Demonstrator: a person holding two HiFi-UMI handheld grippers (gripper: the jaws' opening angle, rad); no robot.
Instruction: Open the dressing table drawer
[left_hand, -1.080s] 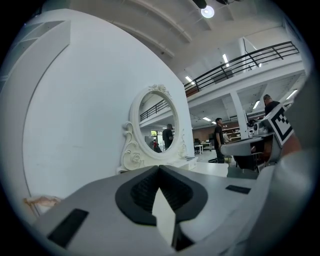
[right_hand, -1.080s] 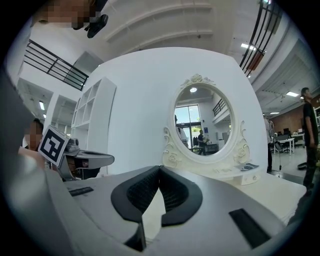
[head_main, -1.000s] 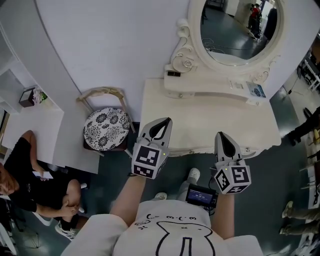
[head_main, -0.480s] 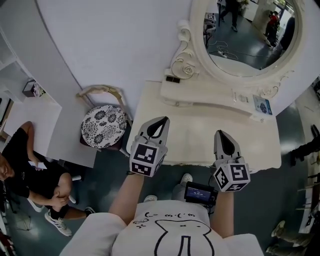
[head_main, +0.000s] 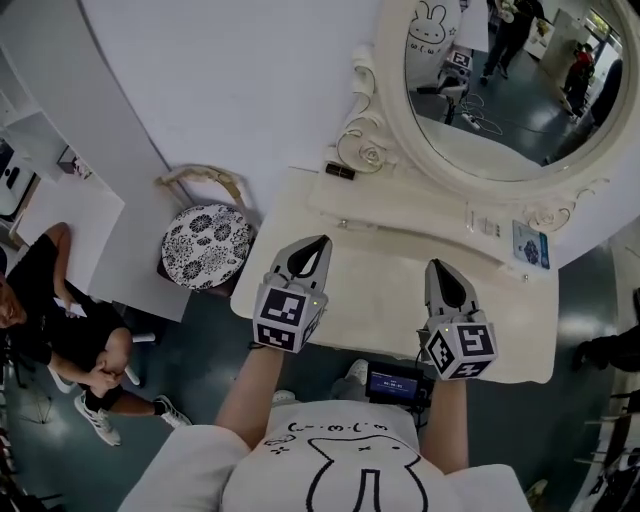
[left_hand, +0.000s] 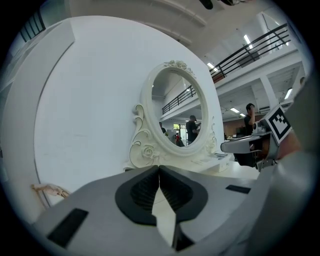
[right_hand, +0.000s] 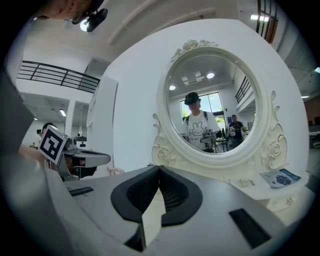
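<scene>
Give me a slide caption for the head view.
Left gripper and right gripper, both shut and empty, held at the white dressing table, facing its oval mirror.

Both bare forearms reach forward from the torso, roughly parallel and well apart. The left forearm (head_main: 250, 385) carries the left tool (head_main: 322, 243), and the right forearm (head_main: 447, 420) carries the right tool (head_main: 437, 266). The tools are side by side at about the same reach. Each points ahead, nearly level, with its marker cube (head_main: 288, 318) at the rear by the wrist. On both tools the jaws are pressed together at the tips, with nothing between them.
</scene>
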